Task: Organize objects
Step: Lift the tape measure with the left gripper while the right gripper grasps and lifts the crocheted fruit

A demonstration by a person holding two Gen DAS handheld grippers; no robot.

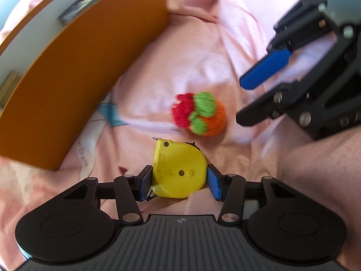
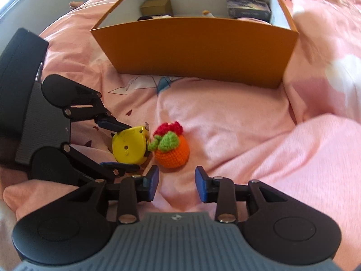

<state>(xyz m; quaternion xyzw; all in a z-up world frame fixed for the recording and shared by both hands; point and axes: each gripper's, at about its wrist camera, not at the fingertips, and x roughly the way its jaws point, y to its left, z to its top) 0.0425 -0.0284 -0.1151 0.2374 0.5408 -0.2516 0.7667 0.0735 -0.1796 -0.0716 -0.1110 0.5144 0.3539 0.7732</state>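
Gripping a yellow tape measure, our left gripper is clamped. Our right gripper gapes empty. Several items (small boxes) fill the orange box; crocheted fruit remains.

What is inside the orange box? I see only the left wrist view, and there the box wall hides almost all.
Observer: In the right wrist view the orange box is open on top. A small tan box sits in its far left corner.
Operator: Is there more in it?
Observer: Yes, a dark printed box lies at the far right. Between them some items show only their tops, so I cannot name them.
Operator: My left gripper has the yellow tape measure between its pads. Is the right gripper near the crochet toy?
Observer: The right gripper is open and empty; the crochet toy lies on the pink bedding just ahead of its fingertips, not between them.
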